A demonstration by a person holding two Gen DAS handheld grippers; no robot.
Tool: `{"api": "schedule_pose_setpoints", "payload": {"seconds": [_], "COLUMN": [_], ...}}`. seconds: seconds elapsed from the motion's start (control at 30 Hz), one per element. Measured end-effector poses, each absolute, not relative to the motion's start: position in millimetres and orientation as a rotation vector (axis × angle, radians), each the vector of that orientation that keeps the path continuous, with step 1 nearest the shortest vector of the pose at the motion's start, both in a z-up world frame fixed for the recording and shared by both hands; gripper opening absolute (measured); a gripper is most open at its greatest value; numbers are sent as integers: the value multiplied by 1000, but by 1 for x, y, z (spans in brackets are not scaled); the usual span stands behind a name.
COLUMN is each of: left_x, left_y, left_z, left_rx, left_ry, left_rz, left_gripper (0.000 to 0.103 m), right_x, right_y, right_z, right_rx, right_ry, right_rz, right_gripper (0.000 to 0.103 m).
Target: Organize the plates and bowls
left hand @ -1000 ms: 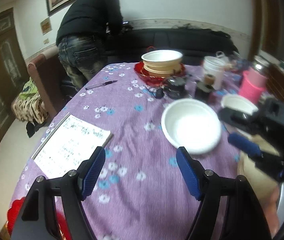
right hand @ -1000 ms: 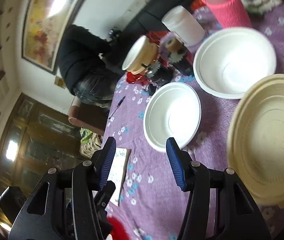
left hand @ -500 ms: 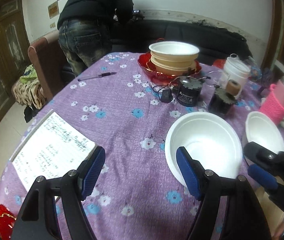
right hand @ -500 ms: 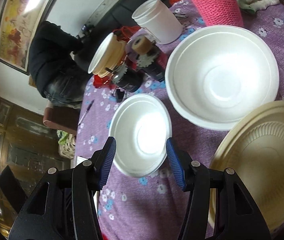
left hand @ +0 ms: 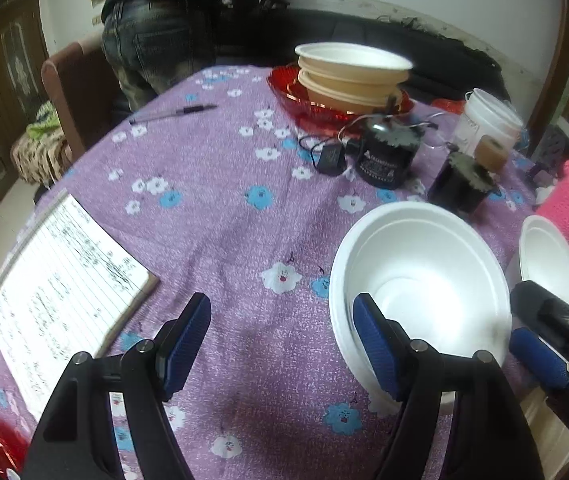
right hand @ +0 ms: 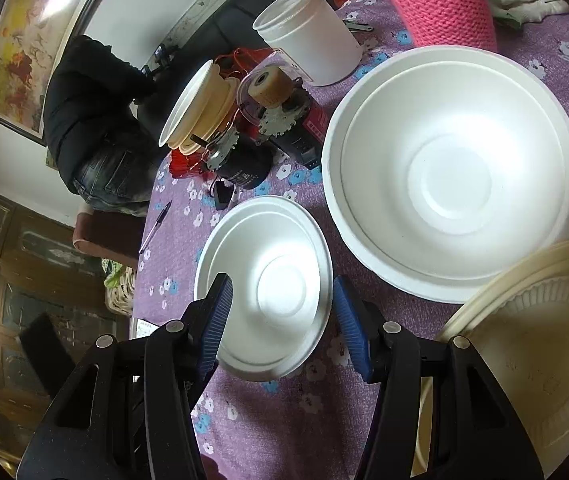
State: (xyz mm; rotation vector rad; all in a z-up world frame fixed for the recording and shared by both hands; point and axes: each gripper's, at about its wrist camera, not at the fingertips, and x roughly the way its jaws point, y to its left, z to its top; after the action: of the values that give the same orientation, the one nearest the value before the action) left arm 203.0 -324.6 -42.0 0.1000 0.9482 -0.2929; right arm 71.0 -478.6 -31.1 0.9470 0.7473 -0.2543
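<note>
Right tongs (right hand: 280, 316) hanging open over small white foam bowl (right hand: 268, 288); left tongs (left hand: 280, 344) open, empty, beside it. Straddling near rim, pinching lightly, nesting into bigger white bowl (right hand: 450, 172).

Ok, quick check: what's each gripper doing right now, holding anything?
Left gripper: open, holding nothing, one finger over the near rim of the white bowl.
Right gripper: open, holding nothing, above the same bowl.
</note>
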Motion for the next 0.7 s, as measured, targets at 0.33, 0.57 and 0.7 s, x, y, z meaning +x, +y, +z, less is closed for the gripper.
{"api": "schedule_pose_setpoints", "payload": {"seconds": [0.33, 0.57, 0.7], "left_x": [217, 226, 228], "left_y": [-321, -320, -315], "left_z": [-55, -69, -67], "left_rx": [14, -35, -61], "left_ry": [1043, 1141, 1149], "left_rz": [-349, -406, -414], "left_gripper": [74, 74, 74], "right_x": [77, 80, 80], "right_y": [-480, -480, -480], "right_z": [-33, -37, -37], "right_rx": [899, 876, 864], "right_ry": [790, 811, 803], "right_rz": [-276, -298, -307], "right_gripper": [53, 53, 53]}}
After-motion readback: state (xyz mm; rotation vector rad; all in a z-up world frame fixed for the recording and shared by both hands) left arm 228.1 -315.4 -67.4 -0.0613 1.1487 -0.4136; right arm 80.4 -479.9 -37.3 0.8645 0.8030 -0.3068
